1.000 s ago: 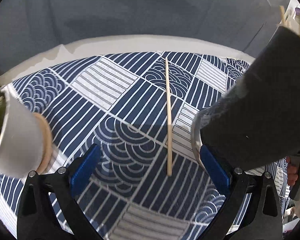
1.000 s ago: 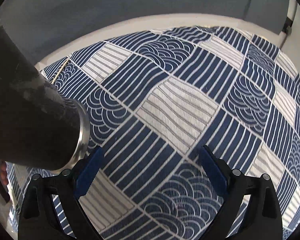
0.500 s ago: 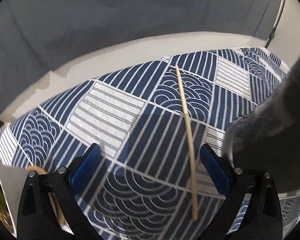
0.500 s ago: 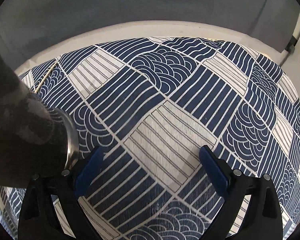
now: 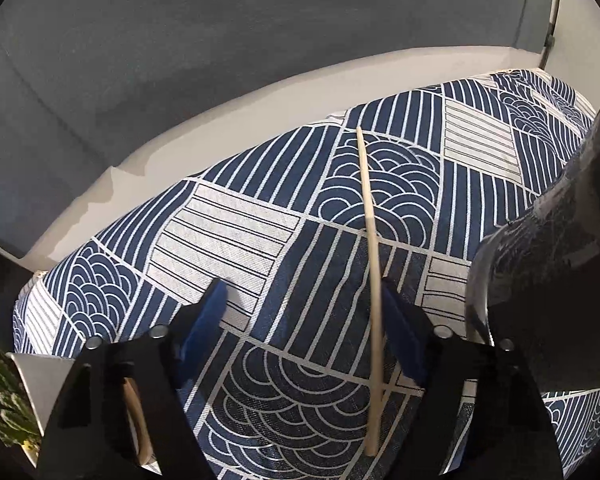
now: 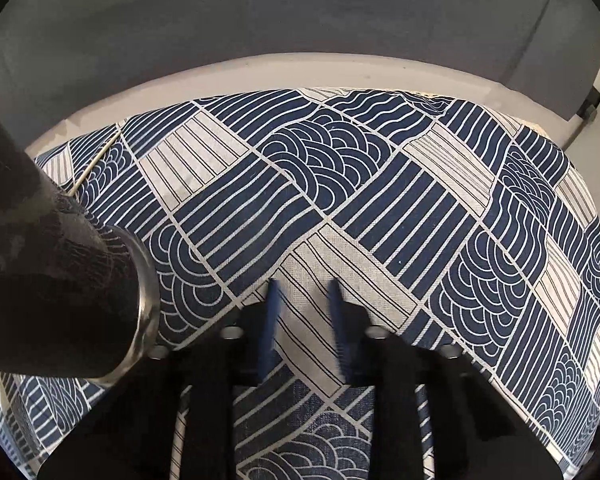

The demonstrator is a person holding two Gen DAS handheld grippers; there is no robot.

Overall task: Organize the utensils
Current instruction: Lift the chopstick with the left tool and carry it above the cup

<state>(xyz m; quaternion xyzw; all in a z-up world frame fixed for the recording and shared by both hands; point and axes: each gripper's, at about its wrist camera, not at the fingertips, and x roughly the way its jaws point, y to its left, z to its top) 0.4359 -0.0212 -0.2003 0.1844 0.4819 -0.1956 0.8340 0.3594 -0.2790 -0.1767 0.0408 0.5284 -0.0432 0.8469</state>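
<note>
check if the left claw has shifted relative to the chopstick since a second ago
Yes. The left claw moved rightward: the chopstick, lying on the tablecloth, now sits against its right finger, jaws closing.

I can find nothing to read here. The tablecloth (image 5: 236, 236) carries only a drawn pattern of stripes and arcs in blue and white, without letters or numbers. The dark container (image 6: 52, 280) beside it shows no label or brand on the side I can see. The wooden chopstick (image 5: 374, 280) has no print on it. The wall behind is plain grey.
</note>
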